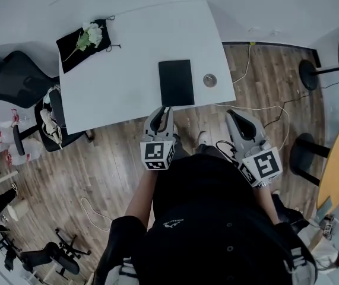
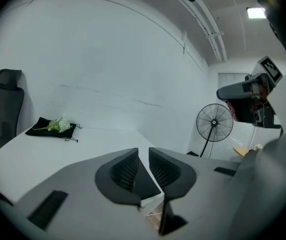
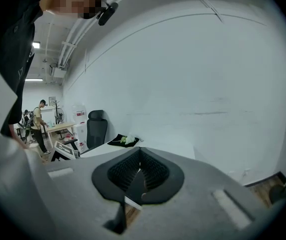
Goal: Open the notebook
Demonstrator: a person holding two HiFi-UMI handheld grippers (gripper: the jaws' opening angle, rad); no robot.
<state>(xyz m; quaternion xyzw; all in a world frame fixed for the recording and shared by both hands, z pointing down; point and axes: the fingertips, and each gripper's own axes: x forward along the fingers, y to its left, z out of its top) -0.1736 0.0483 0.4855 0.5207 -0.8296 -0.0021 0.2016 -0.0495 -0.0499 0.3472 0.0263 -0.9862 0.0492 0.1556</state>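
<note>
Left tongs [image 2: 143, 165] stand slightly apart at the closed notebook's [image 1: 176, 82] near edge, right tongs [image 3: 139, 170] together, so a clumsy nip could shove it across the counter [image 1: 127, 64].

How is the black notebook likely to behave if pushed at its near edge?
The notebook lies flat and thin on the smooth white table, so a push would probably slide it, not tip it. Its cover looks even and unbent, hinting at some stiffness. Being thin, it is likely light.
</note>
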